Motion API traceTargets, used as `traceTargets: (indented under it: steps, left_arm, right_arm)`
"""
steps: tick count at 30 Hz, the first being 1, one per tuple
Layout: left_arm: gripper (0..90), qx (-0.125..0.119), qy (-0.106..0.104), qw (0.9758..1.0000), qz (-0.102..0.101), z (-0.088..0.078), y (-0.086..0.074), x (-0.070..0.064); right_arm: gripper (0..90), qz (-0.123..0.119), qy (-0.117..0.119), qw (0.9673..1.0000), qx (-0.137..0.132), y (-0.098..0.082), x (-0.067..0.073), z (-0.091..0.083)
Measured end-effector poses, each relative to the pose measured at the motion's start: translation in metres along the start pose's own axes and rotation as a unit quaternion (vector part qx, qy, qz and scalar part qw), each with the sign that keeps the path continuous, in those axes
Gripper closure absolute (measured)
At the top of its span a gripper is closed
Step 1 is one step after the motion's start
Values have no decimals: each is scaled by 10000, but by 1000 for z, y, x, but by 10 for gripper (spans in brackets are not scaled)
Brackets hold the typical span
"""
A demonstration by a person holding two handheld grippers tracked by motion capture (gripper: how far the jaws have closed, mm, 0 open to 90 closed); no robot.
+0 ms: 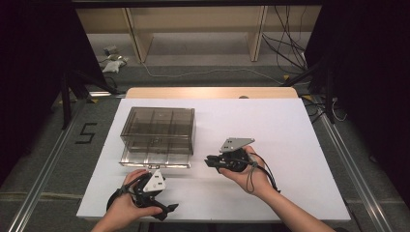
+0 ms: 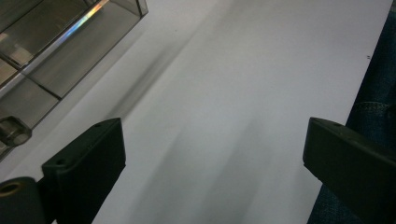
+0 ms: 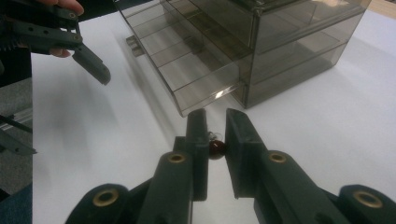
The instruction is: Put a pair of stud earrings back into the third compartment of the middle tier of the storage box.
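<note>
Small dark red bead (image 3: 216, 148) pinched between right tongs (image 3: 215, 140), just in front of the smoky plastic drawer box (image 3: 261, 51) with its bottom drawer out. Likely light, hard, slippery; best gripped dead centre. Left tongs (image 2: 212, 154) wide, empty.

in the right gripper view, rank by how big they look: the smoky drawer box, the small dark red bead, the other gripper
1. smoky drawer box
2. other gripper, at the far left, partly cut off
3. small dark red bead, pinched between the right gripper jaws
</note>
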State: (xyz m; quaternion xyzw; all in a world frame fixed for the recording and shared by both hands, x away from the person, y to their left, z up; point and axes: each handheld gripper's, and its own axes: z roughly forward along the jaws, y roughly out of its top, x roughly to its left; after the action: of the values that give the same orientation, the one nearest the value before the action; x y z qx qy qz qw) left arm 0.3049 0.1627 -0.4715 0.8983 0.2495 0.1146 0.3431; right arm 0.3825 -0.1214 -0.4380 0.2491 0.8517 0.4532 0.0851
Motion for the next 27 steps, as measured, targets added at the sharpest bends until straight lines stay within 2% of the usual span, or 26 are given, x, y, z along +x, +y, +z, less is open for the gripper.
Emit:
traceTargets:
  steps: [27]
  left_arm:
    - [56, -16, -5, 10000, 4, 0, 0, 0]
  right_arm:
    - [804, -97, 123, 9999, 0, 12, 7, 15]
